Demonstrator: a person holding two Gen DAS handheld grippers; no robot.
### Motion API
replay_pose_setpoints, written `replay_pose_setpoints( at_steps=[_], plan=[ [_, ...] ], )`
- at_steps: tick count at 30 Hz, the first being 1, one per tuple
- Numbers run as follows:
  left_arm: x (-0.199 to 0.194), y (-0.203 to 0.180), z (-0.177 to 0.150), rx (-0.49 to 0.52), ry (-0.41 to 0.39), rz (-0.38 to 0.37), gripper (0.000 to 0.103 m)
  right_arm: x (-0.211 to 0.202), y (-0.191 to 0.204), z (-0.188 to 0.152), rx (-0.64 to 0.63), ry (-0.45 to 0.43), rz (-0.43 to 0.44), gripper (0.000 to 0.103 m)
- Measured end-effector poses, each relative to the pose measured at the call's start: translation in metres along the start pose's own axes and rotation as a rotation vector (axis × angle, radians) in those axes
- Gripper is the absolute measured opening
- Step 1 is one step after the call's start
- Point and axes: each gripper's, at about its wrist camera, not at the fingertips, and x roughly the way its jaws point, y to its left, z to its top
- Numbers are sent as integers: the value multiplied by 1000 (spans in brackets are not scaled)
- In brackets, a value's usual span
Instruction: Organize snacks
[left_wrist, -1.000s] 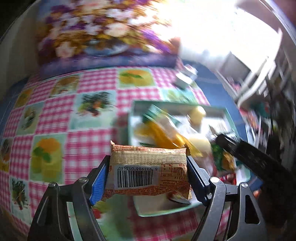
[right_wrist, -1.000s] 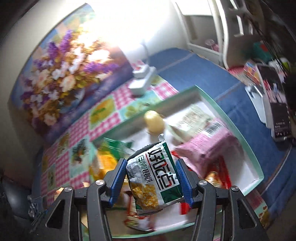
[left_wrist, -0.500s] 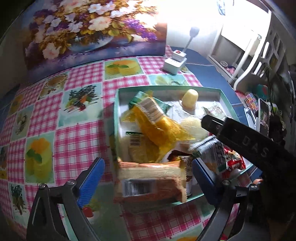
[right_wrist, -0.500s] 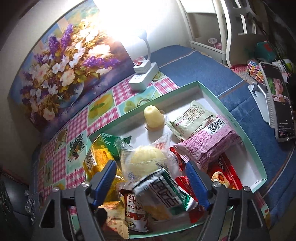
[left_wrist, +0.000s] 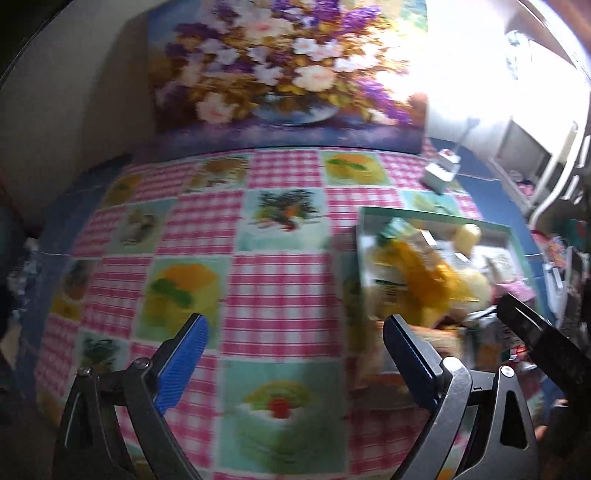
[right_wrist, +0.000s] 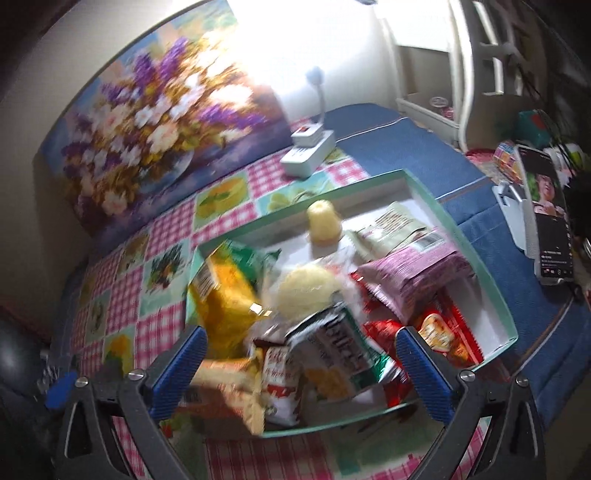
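Between the left tongs (left_wrist: 291, 354) lies only bare pink-checked tablecloth (left_wrist: 280, 280): the jaws stand wide apart and released, nothing gripped. 1 second ago these tongs clamped an orange wafer packet with a barcode label; the jaws have just been opening, and the packet is no longer between them. Its orange edge (left_wrist: 439, 336) shows just right of the right-hand blue pad, against the near corner of the teal-rimmed tray (left_wrist: 436, 216). The tongs now point left of the tray, over the cloth.

Ahead of the right tongs (right_wrist: 301, 363), the same wafer packet (right_wrist: 225, 384) rests at the tray's near-left corner, close beside the left pad, partly over the rim (right_wrist: 476, 254). Between the pads, and clear of both, lies the green-and-white corn snack bag (right_wrist: 340, 350) that these tongs held 1 second ago. The jaws have just been opening and now stand fully spread, released; the bag sits on the pile with a red-and-white packet (right_wrist: 280, 384) beside it. Further off and to the right lie a bun in clear wrap (right_wrist: 306, 291), a pink packet (right_wrist: 417, 273) and a yellow jelly cup (right_wrist: 323, 221).

Assessment: 2 snacks delivered to the tray, both tongs free. The pile is heaped at the near end, while the tray's far-right floor is open; the wafer packet's overhang could let it slip out.
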Motion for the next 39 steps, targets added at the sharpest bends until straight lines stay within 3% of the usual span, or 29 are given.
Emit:
replay_pose_setpoints(
  at_steps=[3, 11, 39],
  plan=[
    [1, 14, -1, -7, 19, 63, 95, -2, 9, -3, -43, 18, 7, 103],
    [5, 36, -5, -67, 68, 114, 95, -4, 28, -9, -121, 41, 4, 103],
    [11, 26, -5, -7, 89, 136, 95, 10, 38, -11, -143, 66, 3, 103]
  ],
)
